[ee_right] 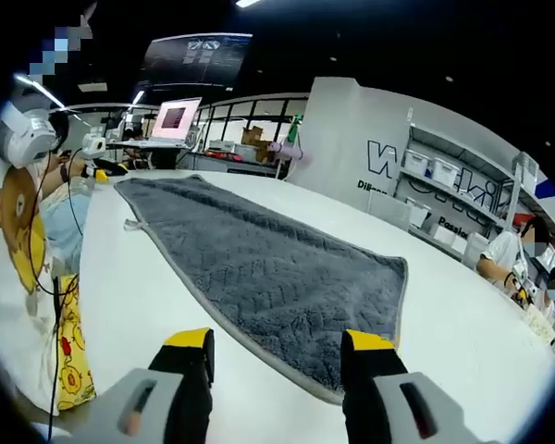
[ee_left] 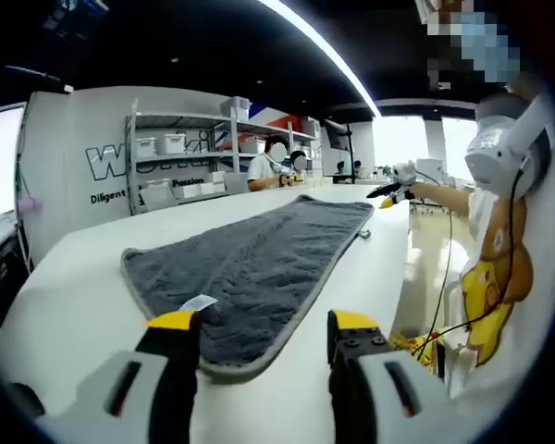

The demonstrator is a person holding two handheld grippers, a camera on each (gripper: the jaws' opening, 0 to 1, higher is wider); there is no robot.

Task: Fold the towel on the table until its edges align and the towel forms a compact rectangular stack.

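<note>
Grey towel (ee_left: 250,268) is lying flat and fully spread out across the middle of the white worktop (ee_left: 74,305), not folded at all. In the left gripper view the left claw (ee_left: 264,338) sits bottom centre, jaws spread wide and holding nothing, right over the near short edge where the little white tag (ee_left: 198,302) is. The right claw (ee_right: 277,356) is the same in its own view: wide apart, empty, at the opposite short edge. Shelves (ee_left: 180,157) with bins are upper left.
</note>
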